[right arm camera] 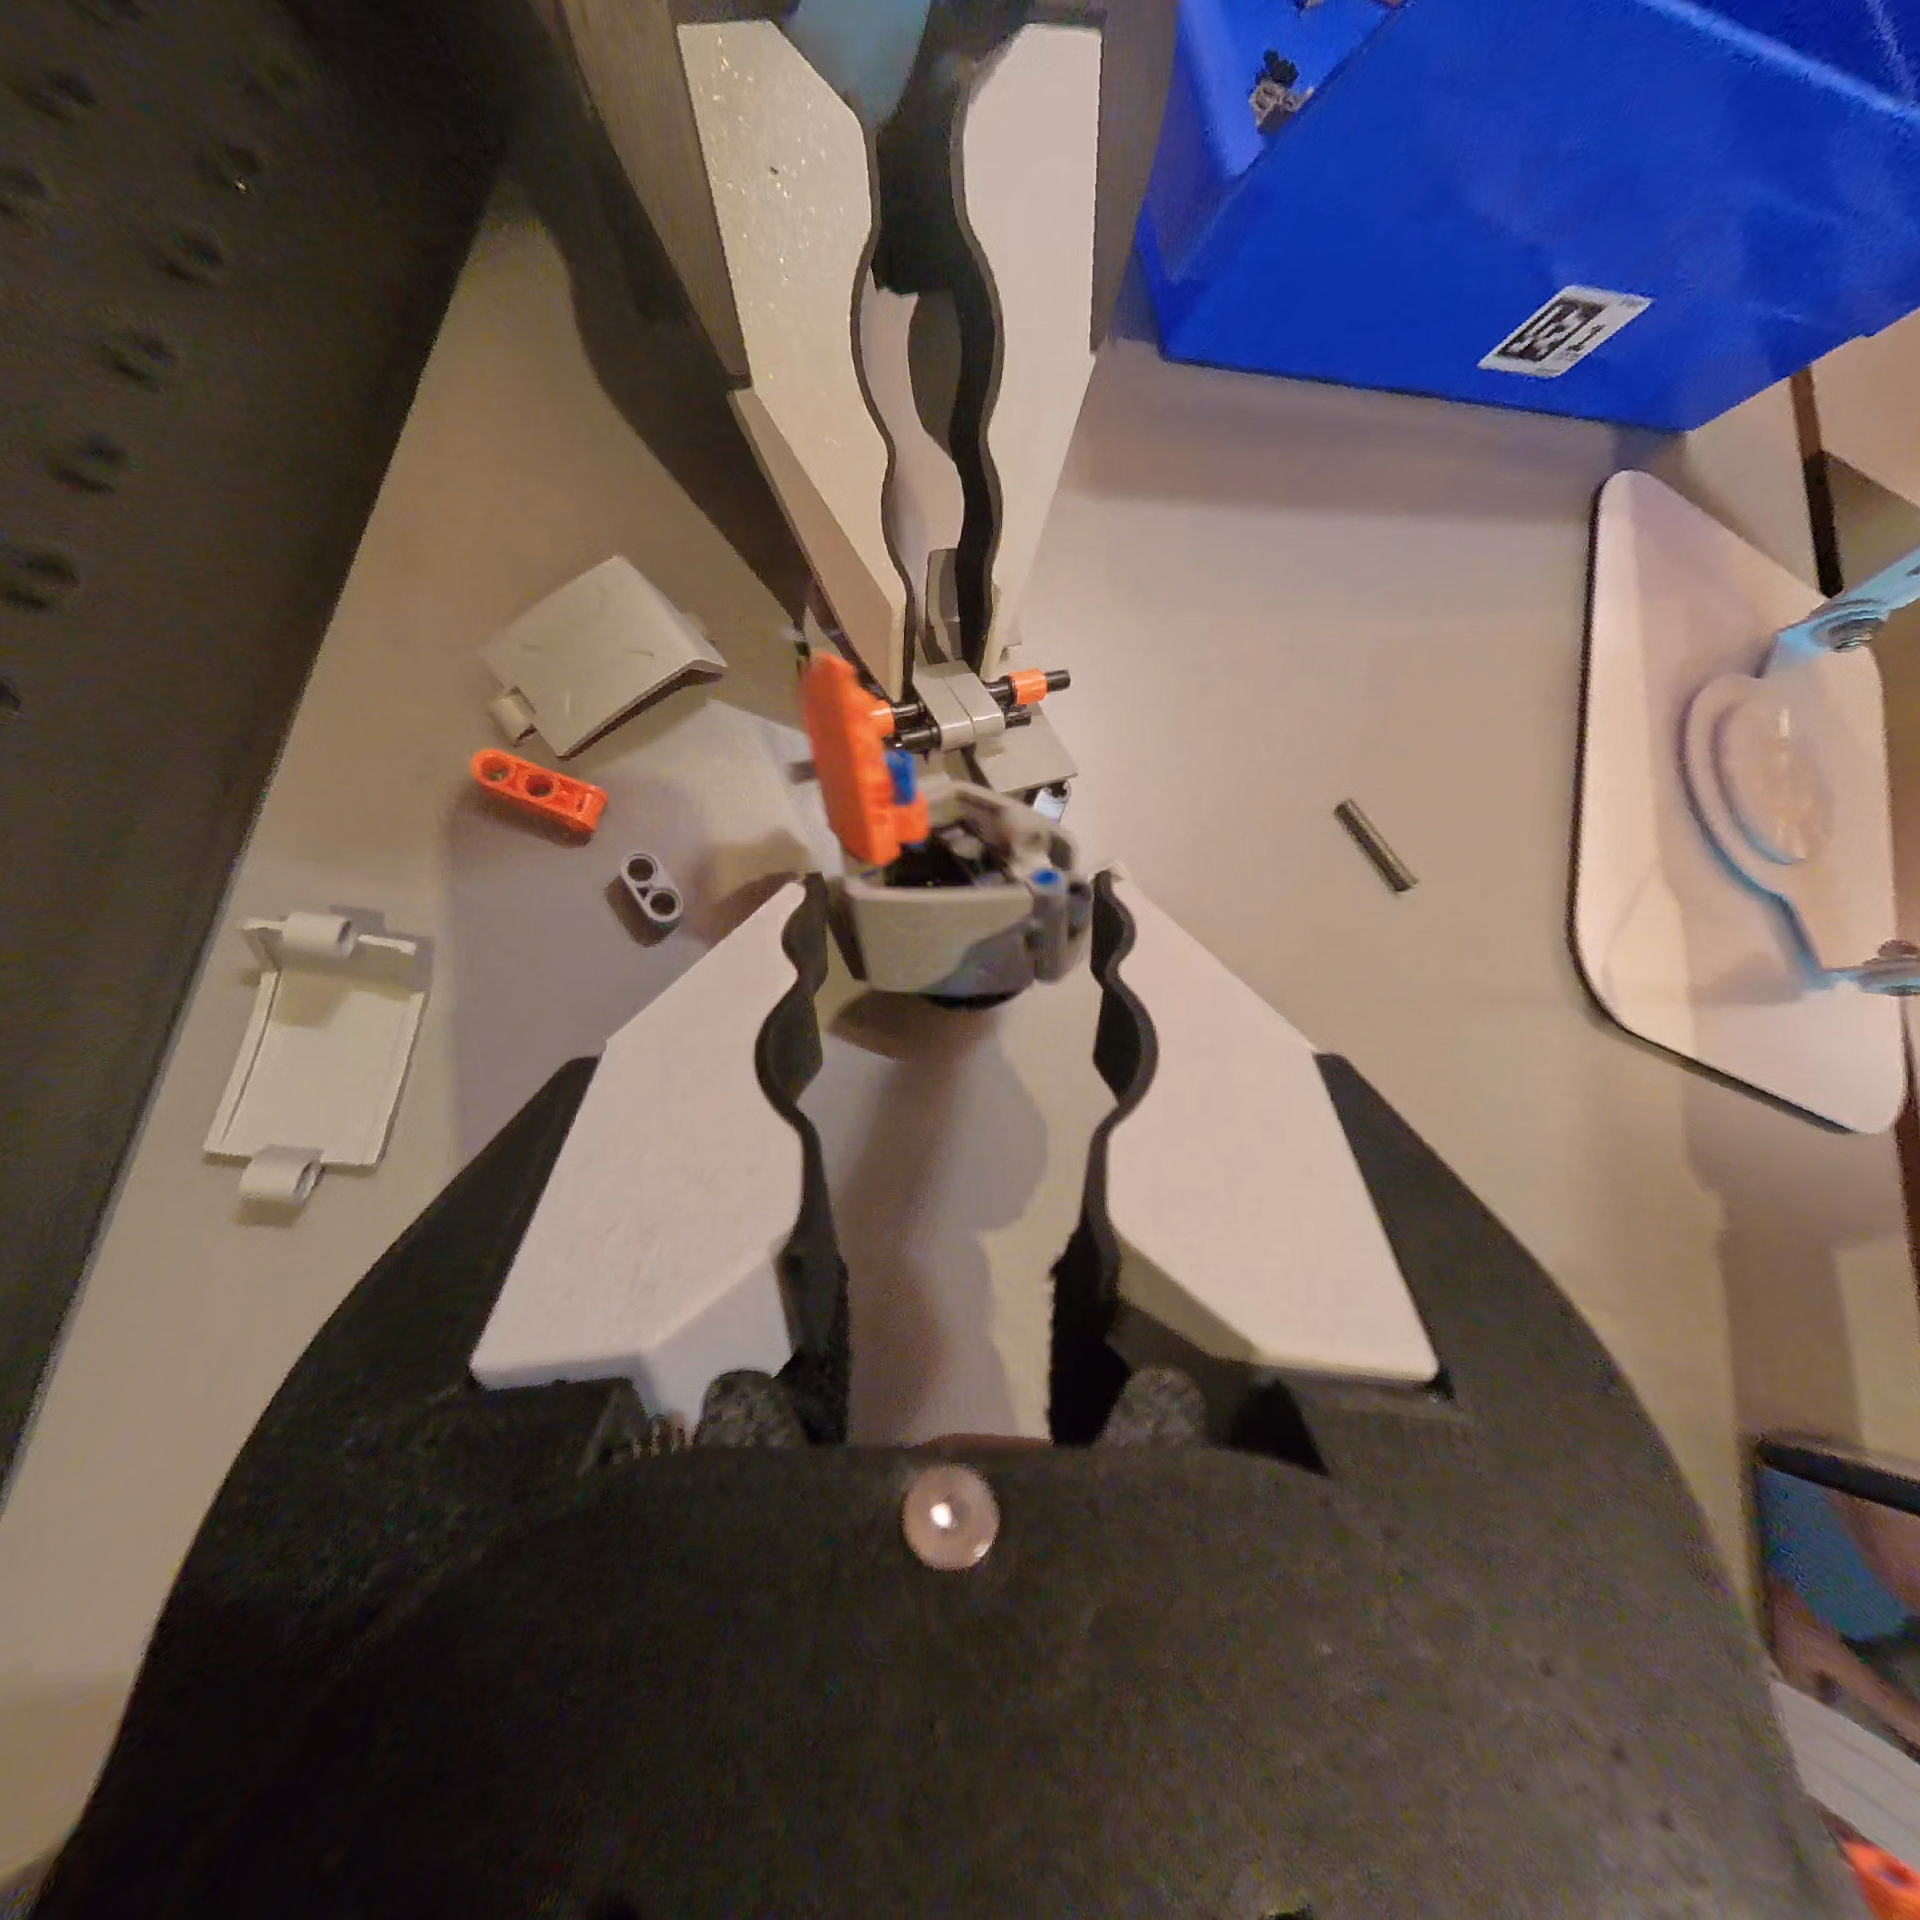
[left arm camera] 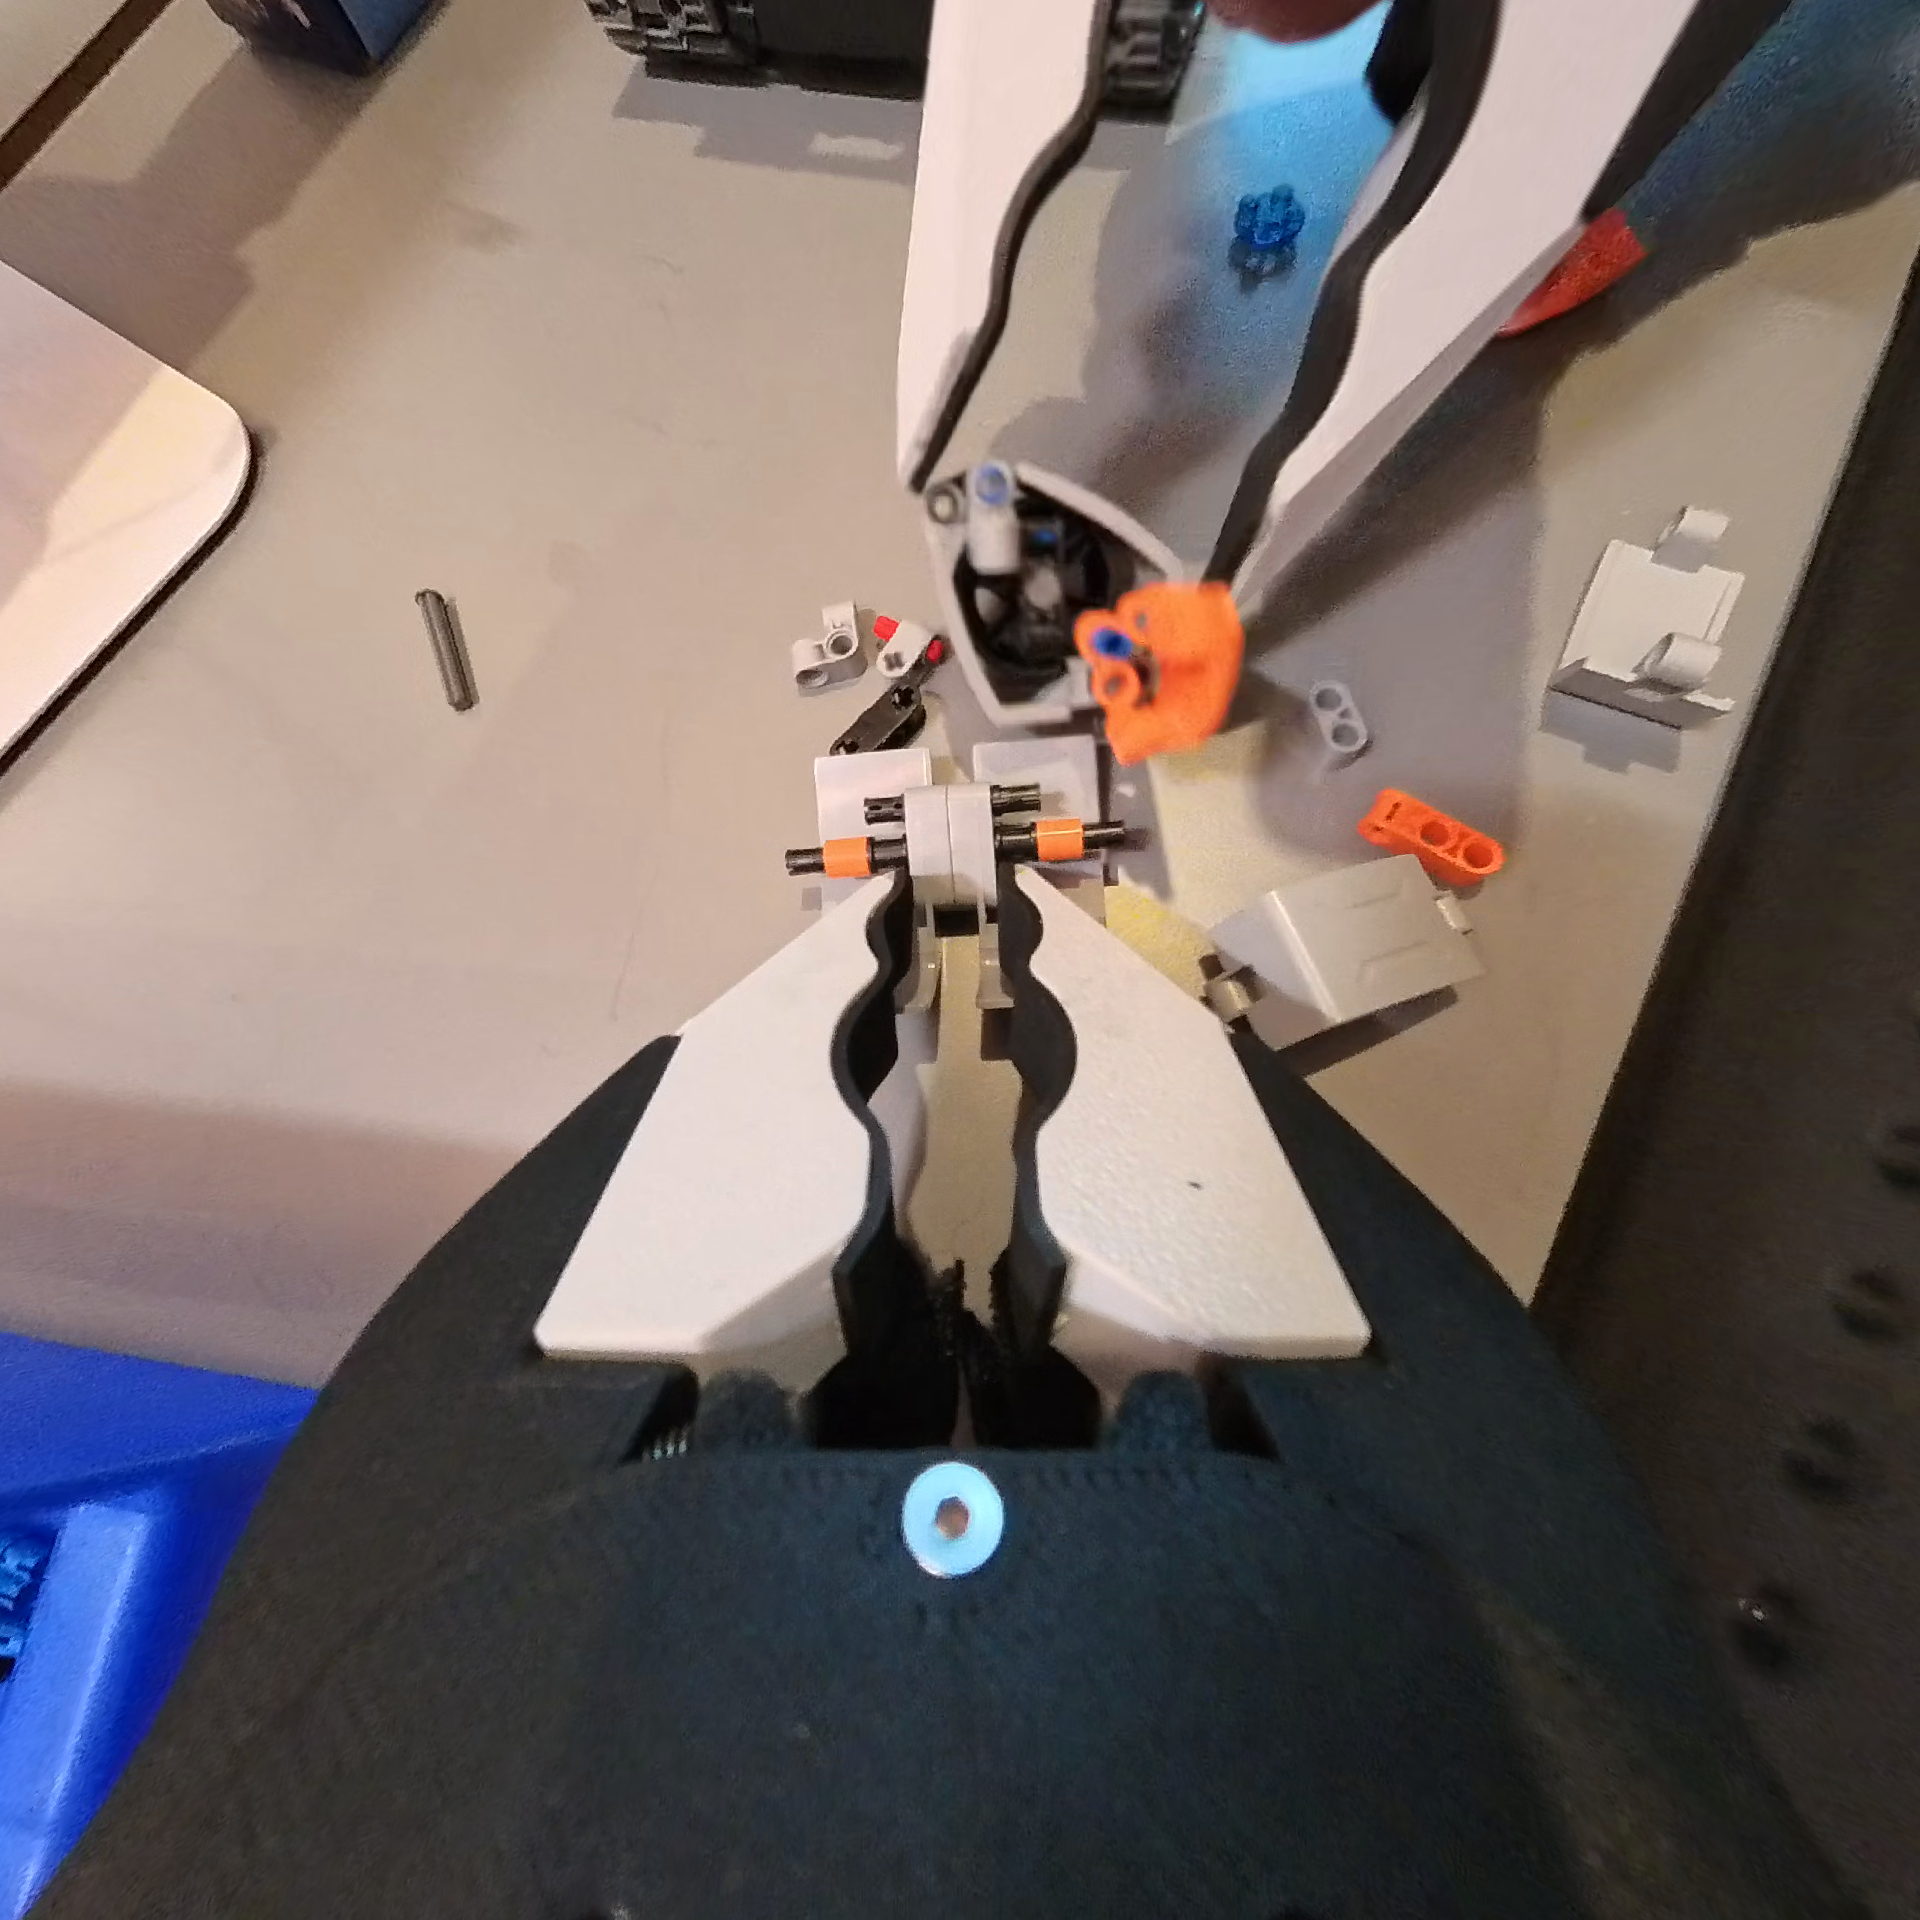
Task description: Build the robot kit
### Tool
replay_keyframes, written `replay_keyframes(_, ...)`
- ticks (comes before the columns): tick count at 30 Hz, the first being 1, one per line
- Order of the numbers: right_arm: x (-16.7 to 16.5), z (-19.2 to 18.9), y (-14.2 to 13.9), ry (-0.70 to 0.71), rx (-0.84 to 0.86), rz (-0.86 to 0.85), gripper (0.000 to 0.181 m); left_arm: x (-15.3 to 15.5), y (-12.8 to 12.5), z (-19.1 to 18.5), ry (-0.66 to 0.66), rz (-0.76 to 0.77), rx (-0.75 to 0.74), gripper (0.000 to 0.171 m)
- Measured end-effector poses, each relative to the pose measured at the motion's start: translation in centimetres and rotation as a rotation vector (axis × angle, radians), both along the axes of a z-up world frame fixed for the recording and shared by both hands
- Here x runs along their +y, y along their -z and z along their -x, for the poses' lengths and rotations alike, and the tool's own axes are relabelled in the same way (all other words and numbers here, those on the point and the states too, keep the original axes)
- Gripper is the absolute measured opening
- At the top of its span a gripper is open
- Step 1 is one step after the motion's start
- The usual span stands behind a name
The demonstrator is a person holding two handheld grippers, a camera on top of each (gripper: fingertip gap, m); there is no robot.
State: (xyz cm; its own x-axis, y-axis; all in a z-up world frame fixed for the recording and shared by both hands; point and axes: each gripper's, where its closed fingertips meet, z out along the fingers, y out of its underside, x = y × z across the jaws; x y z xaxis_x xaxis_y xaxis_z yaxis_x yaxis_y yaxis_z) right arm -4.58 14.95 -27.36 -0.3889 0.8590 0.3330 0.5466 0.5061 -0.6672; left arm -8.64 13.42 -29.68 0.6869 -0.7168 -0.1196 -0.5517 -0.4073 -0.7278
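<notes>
- On the beige table [left arm camera: 436,343] we see loose building pieces scattered and a blue bin [right arm camera: 1558,177].
- Our left gripper [left arm camera: 951,899] has its jaws closed narrow on a grey hinge piece [left arm camera: 951,842] with black axles.
- Our right gripper [right arm camera: 951,914] has its jaws gripping a grey shell assembly [right arm camera: 935,925] bearing an orange part [right arm camera: 847,769].

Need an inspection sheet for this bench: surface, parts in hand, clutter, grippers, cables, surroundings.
Surface: grey table, parts scattered.
Job's things: grey hinge assembly with black axles and orange bushes; grey shell carrying an orange beam.
Clutter: black axle, orange connector, grey panels, small grey connector.
Grippers: left gripper shut on hinge assembly; right gripper shut on shell.
Cables: nothing seen.
Surroundings: blue bin, white board, black perforated panel.
</notes>
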Motion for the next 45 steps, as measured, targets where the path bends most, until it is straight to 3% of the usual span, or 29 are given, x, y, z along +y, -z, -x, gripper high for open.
replay_keyframes(5, -0.4, -0.8, -0.8, -0.017, -0.036, -0.070, 0.043, 0.0, 0.0, -0.2, 0.007, 0.005, 0.001, 0.013)
replay_keyframes(9, 0.0, -1.0, -0.3, 0.002, -0.079, -0.039, 0.035, 0.2, -0.2, -0.2, 0.005, 0.006, -0.004, 0.013)
replay_keyframes(14, 0.5, -1.9, -1.6, 0.010, -0.050, 0.062, 0.030, 0.3, -0.3, -0.1, -0.001, 0.012, -0.012, 0.013)
replay_keyframes(17, 0.5, -1.7, -0.6, -0.003, -0.075, 0.100, 0.015, 0.4, -0.3, -0.3, 0.004, 0.015, -0.015, 0.013)
replay_keyframes(20, 0.0, -1.3, -0.4, -0.033, -0.068, 0.111, 0.014, 0.4, -0.3, -0.3, -0.001, 0.009, -0.013, 0.013)
replay_keyframes(28, -1.4, -0.3, 0.1, -0.106, -0.116, -0.234, 0.014, 0.4, -0.9, 0.0, -0.012, -0.008, -0.035, 0.013)
replay_keyframes(34, -2.5, 1.0, 1.4, -0.156, -0.178, -0.366, 0.013, 0.2, -1.1, 1.0, -0.050, -0.004, -0.055, 0.013)
replay_keyframes(45, -2.8, 1.6, 1.5, -0.159, -0.124, -0.382, 0.012, 0.2, 0.0, 0.8, -0.034, 0.012, -0.014, 0.013)
